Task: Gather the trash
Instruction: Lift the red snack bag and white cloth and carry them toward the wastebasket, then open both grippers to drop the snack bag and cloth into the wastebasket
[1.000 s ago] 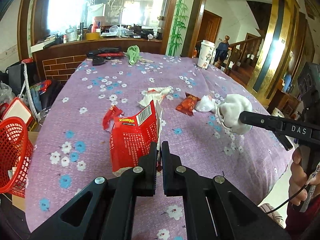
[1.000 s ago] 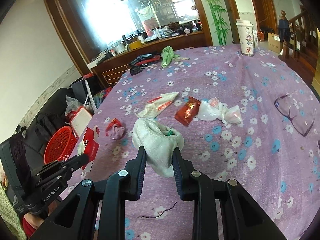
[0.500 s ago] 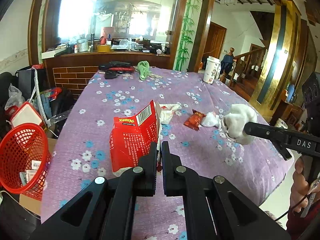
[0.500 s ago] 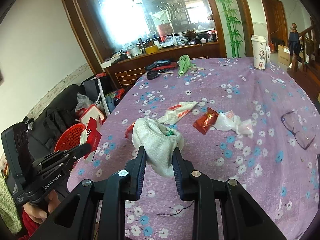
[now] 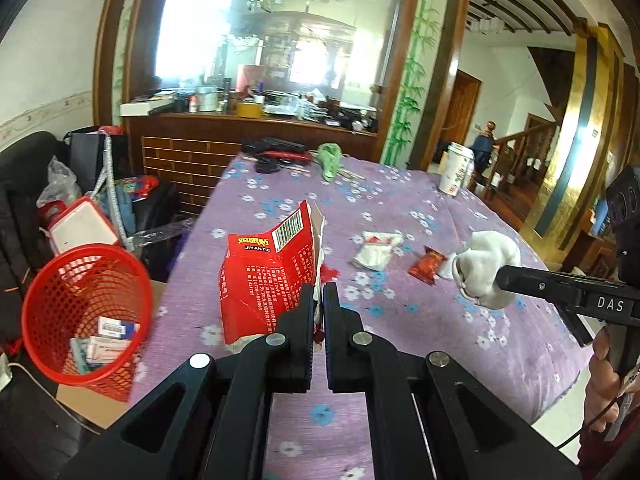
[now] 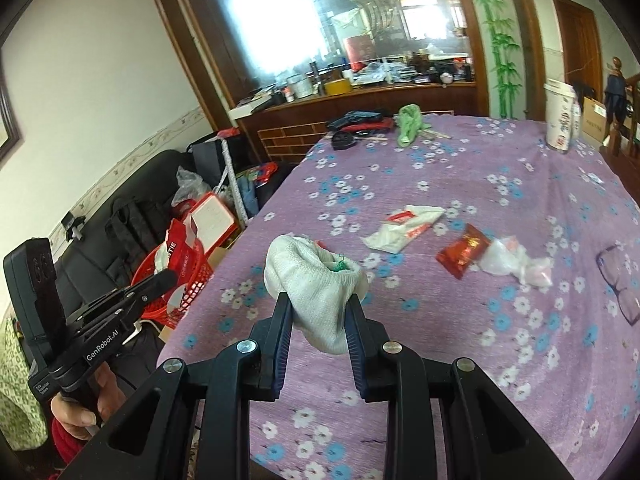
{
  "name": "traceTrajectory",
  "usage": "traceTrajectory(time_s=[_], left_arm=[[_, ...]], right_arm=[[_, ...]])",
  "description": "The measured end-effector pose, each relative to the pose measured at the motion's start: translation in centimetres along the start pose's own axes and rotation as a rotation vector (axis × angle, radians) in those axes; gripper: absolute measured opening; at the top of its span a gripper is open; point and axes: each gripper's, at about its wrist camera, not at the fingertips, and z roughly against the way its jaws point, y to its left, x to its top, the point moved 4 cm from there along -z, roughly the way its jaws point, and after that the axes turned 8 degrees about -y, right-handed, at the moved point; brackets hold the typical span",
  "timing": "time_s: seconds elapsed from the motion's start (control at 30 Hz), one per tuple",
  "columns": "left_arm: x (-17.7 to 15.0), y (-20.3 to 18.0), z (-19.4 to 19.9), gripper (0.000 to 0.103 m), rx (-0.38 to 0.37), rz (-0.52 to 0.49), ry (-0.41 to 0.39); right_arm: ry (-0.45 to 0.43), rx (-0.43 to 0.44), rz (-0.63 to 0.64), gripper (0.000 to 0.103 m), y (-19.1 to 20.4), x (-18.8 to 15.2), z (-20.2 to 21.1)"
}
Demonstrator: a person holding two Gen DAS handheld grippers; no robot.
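left gripper (image 5: 318,300): clamped on the edge of the red bag (image 5: 266,276), held upright above the table (image 5: 400,200), right of the basket (image 5: 86,312).
right gripper (image 6: 318,312): clamped on the white wad (image 6: 316,284), held above the table edge.
still on table: white wrapper (image 6: 404,228), red wrapper (image 6: 464,256), clear plastic (image 6: 516,266), all mid-table, well clear of both grippers.
basket: on the floor left of the table, already has some paper in it.
risk 1: bag is pinched by one thin torn edge; a quick swing could probably tear it or pull it free short of the basket.
risk 2: bag is tall and stiff; released off-centre it could catch the rim and tip out.
risk 3: wad is soft and bulges past the pads; it may cling on release or drop on the floor beside the basket.
risk 4: glasses (image 6: 620,284) lie near the clear plastic; easy to snag on a later grab.
unclear: what the wad is, cloth or tissue; something green inside it, can't identify.
hidden: bag's lower edge, behind the left fingers; basket partly blocked in the right view.
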Motion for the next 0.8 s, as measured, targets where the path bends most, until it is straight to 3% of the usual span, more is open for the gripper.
traceTrajectory(time_s=[0.5, 0.8], left_arm=[[-0.3, 11.9, 3.5, 0.004, 0.185, 0.127, -0.047], [-2.3, 18.6, 2.8, 0.004, 0.268, 0.194, -0.013]], right_arm=[[0.121, 0.130, 0.130, 0.028, 11.2, 1.2, -8.4], [0.162, 0.176, 0.189, 0.028, 18.0, 1.7, -13.4]])
